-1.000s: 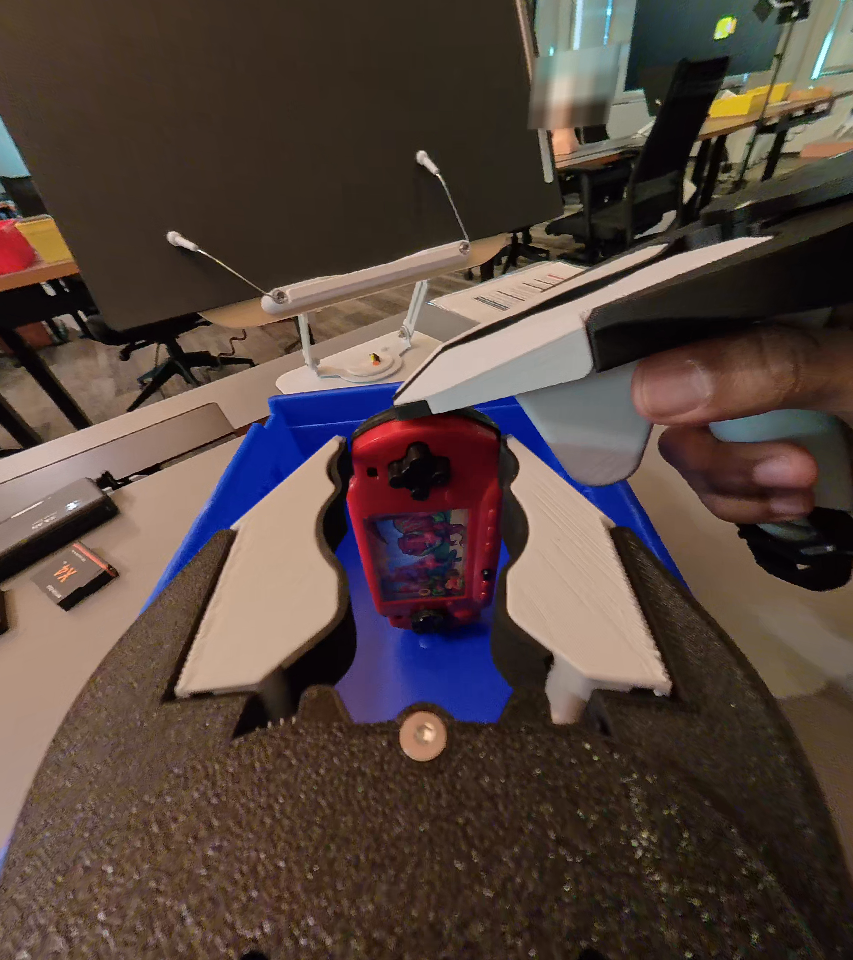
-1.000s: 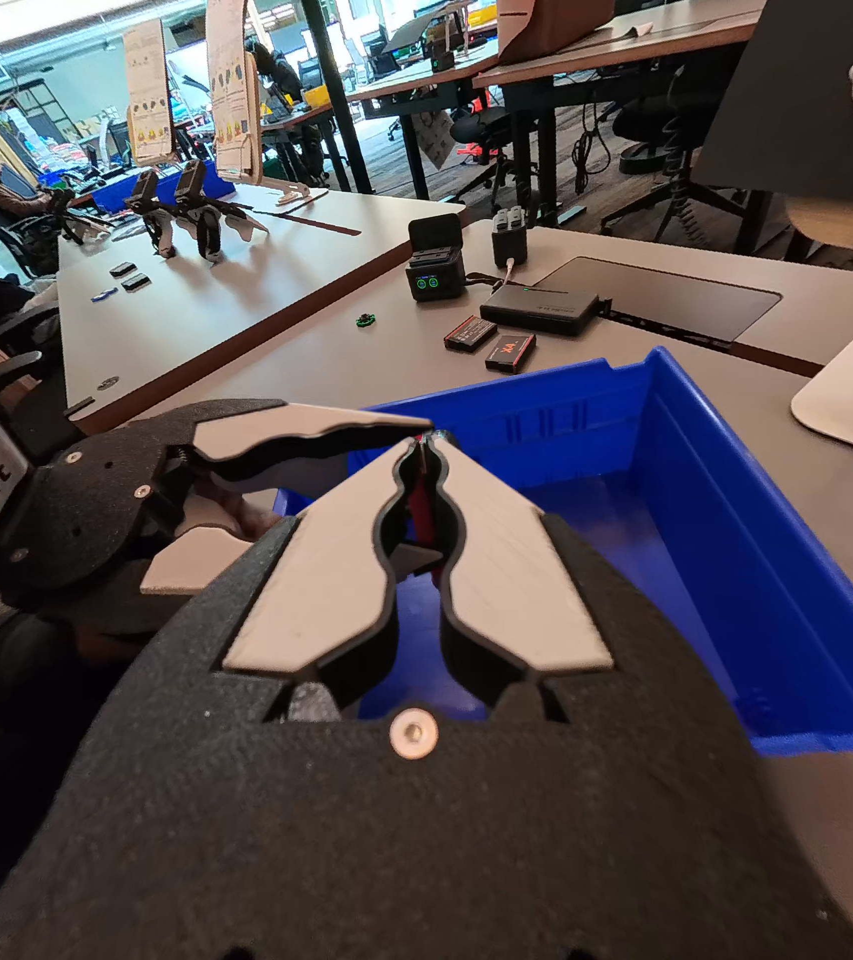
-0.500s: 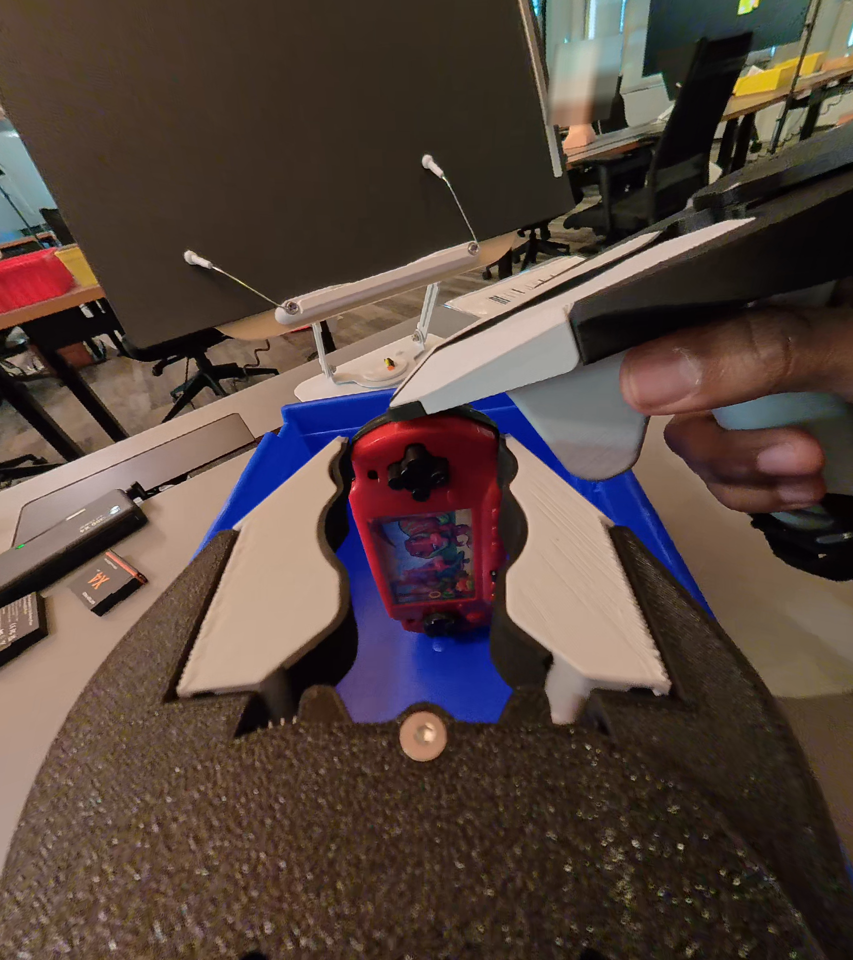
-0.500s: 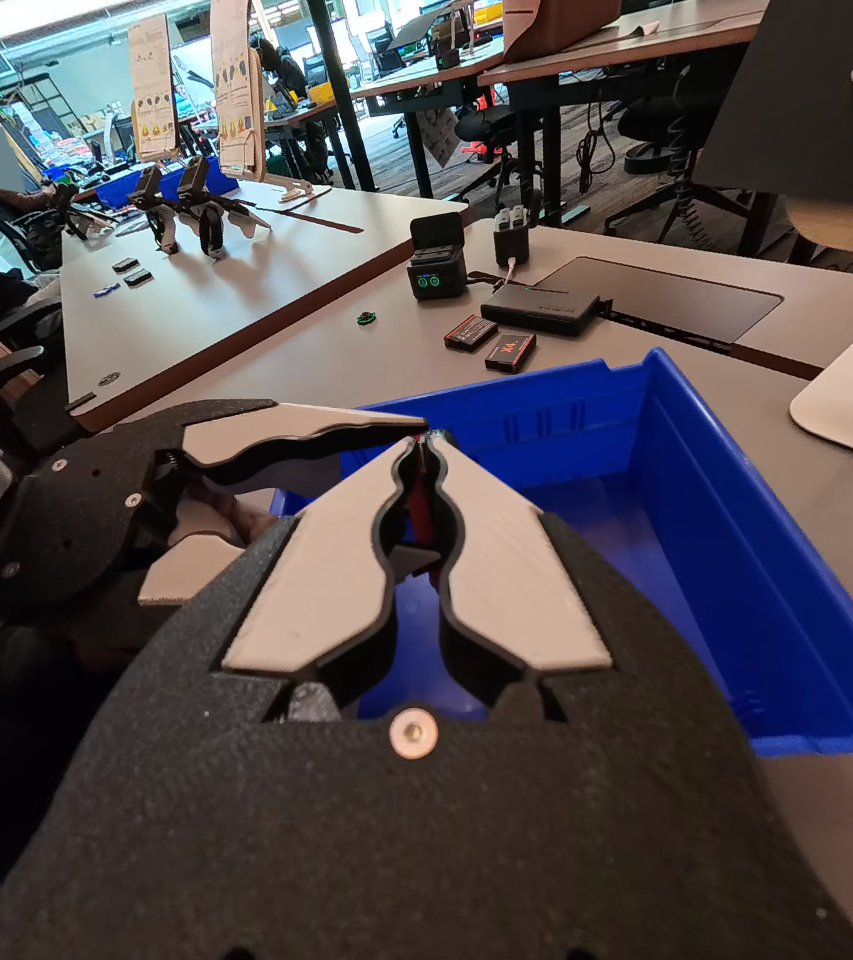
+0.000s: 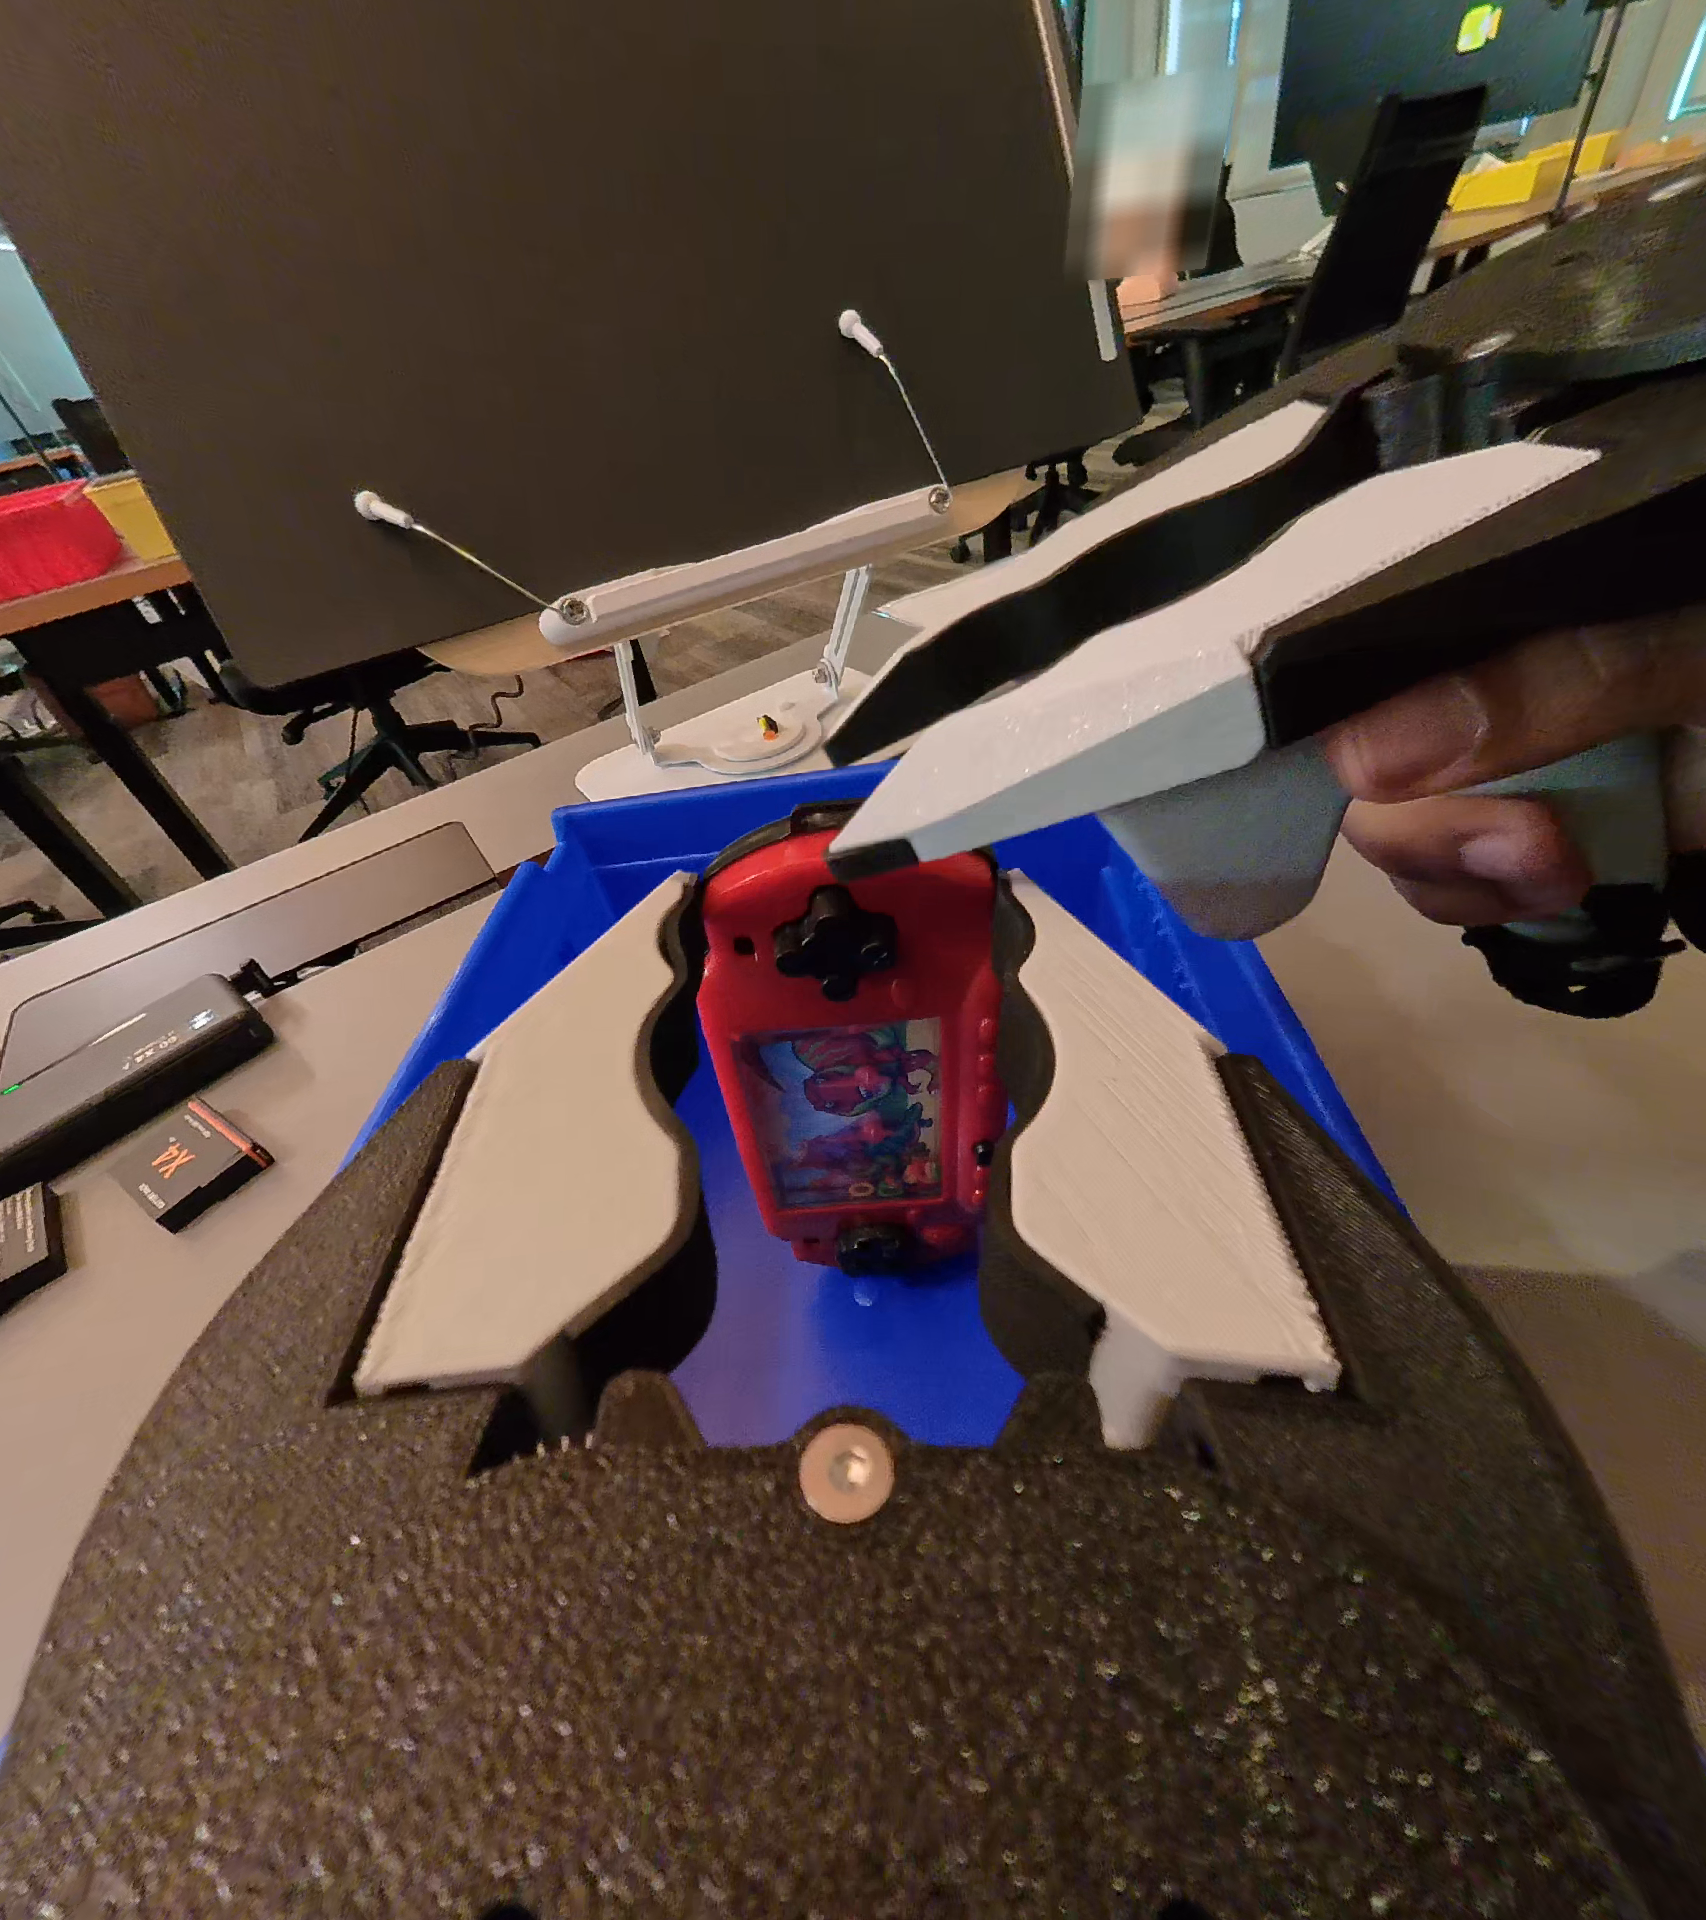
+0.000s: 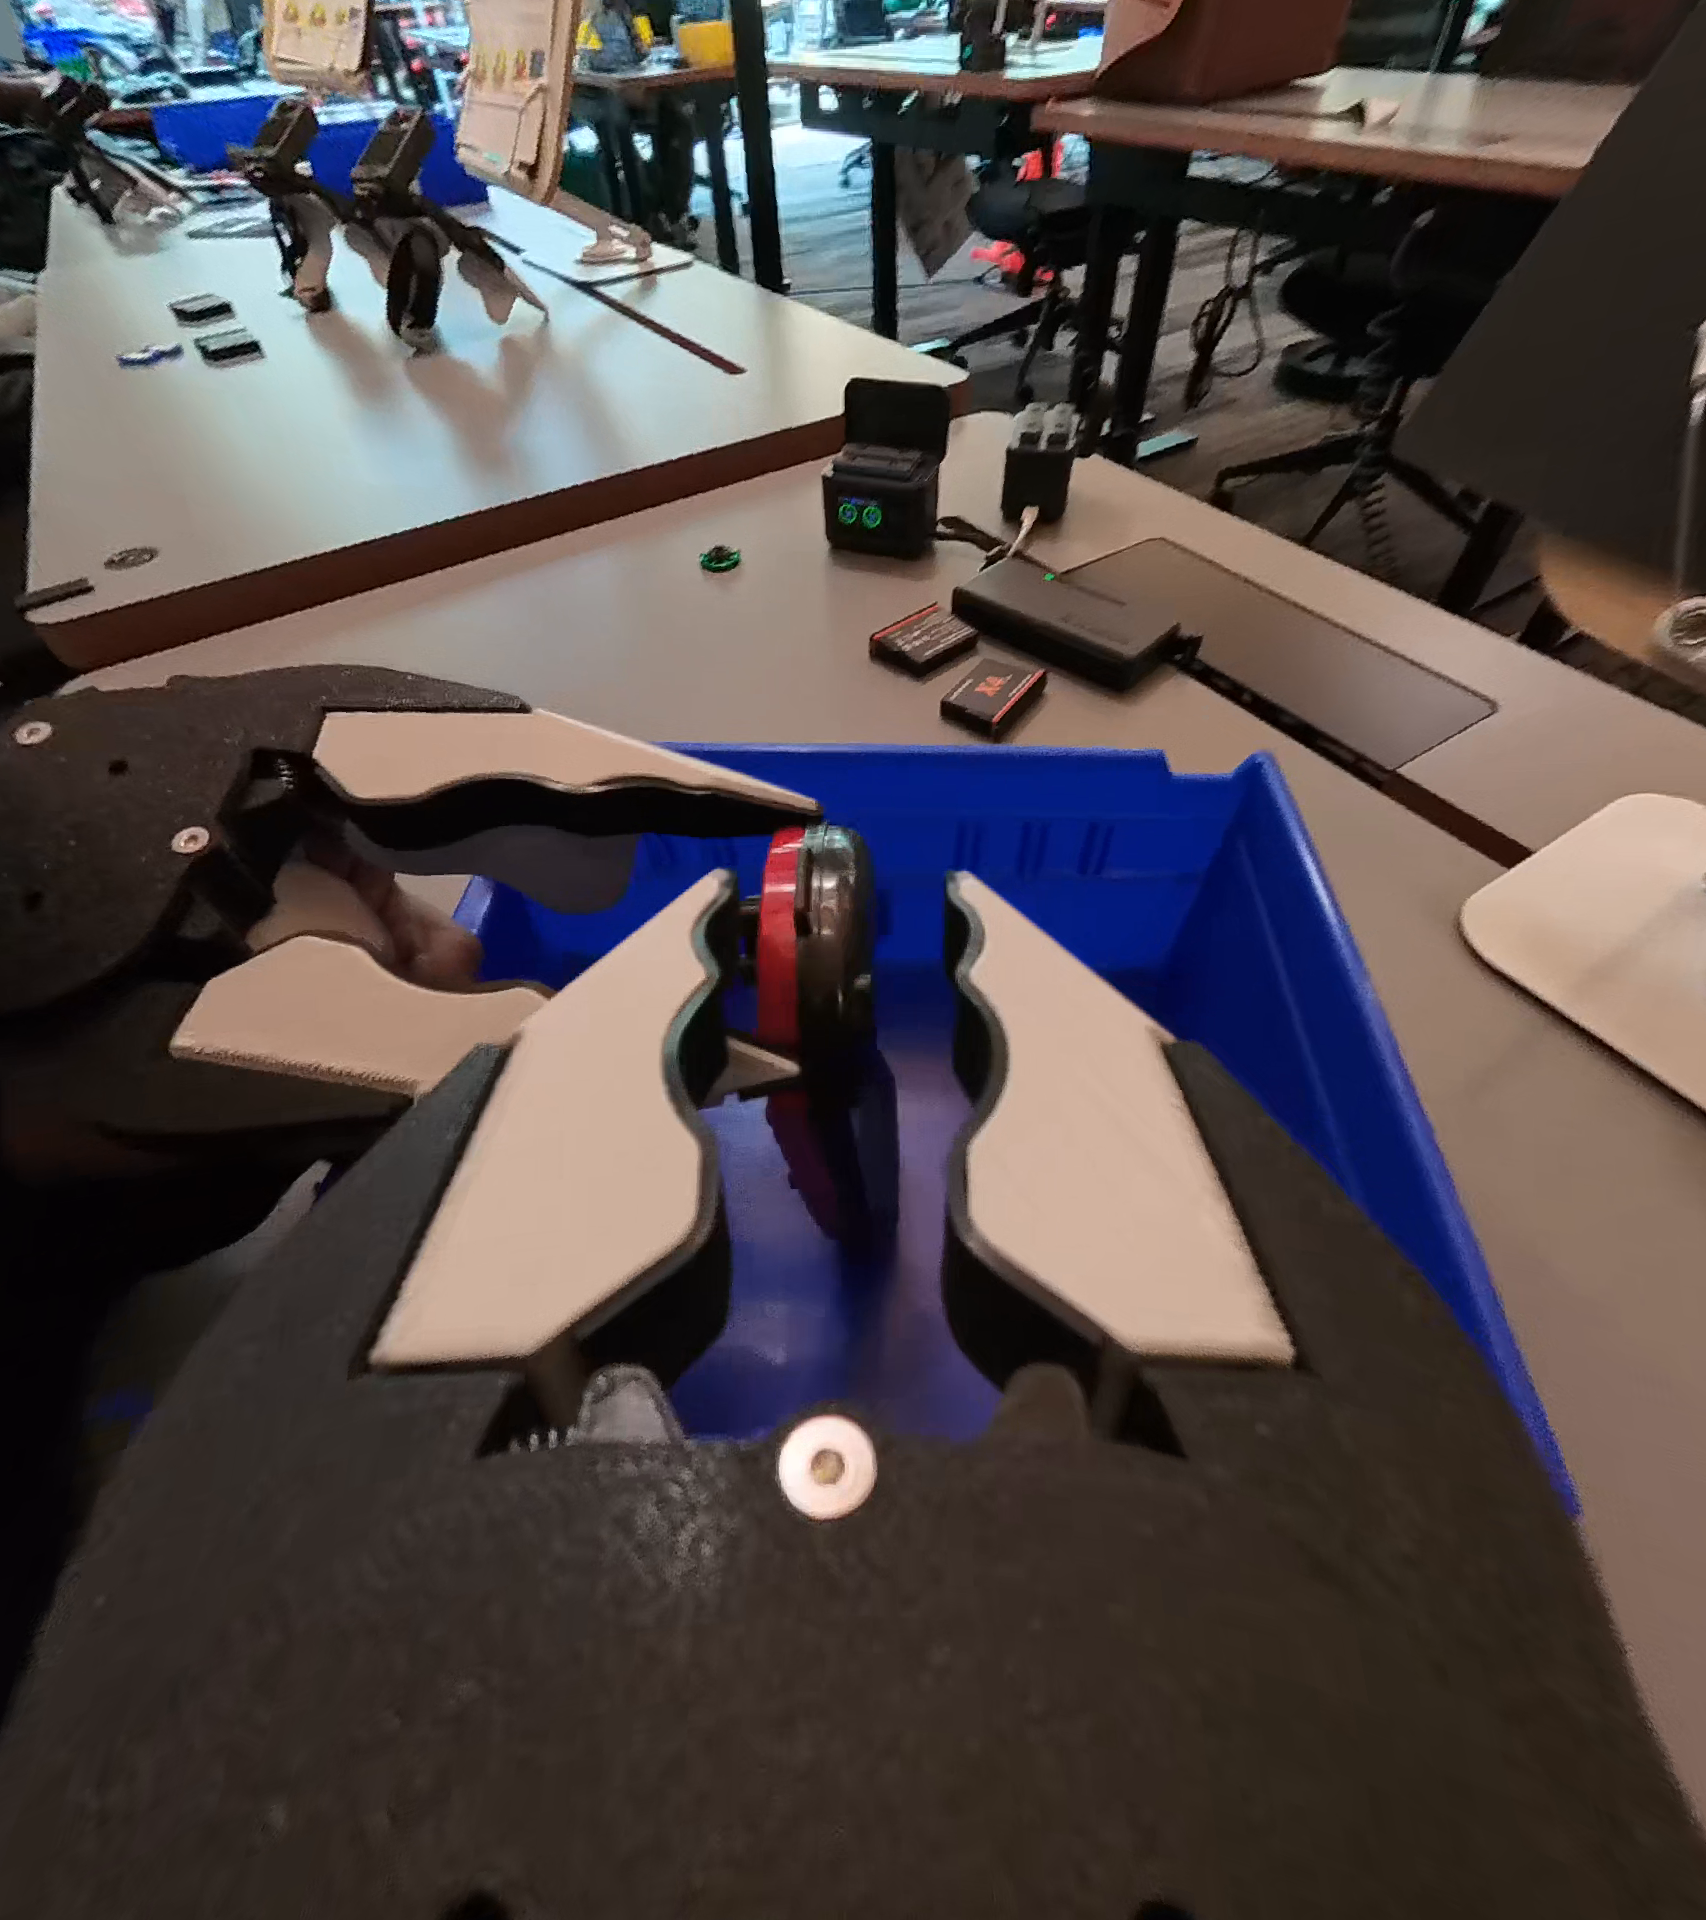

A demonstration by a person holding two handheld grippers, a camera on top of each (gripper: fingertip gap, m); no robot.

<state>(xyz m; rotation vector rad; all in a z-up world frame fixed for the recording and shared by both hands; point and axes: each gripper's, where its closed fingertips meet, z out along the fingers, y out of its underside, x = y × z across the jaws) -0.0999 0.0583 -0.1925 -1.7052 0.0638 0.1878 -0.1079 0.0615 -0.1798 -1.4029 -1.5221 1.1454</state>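
Left jaws clamp red handheld game [image 5: 854,1070] (black D-pad, colourful screen).

Red handheld game toy [image 5: 844,1049] above blue bin [image 5: 516,966]

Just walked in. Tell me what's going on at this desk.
A person is working two handheld grippers over a blue bin on a grey desk. The left gripper is clamped on the sides of a red handheld game toy, holding it above the bin's floor. The right gripper is open, its fingers either side of the toy's top end without gripping it. Beside the bin lie small black battery packs and a dark flat charger box.
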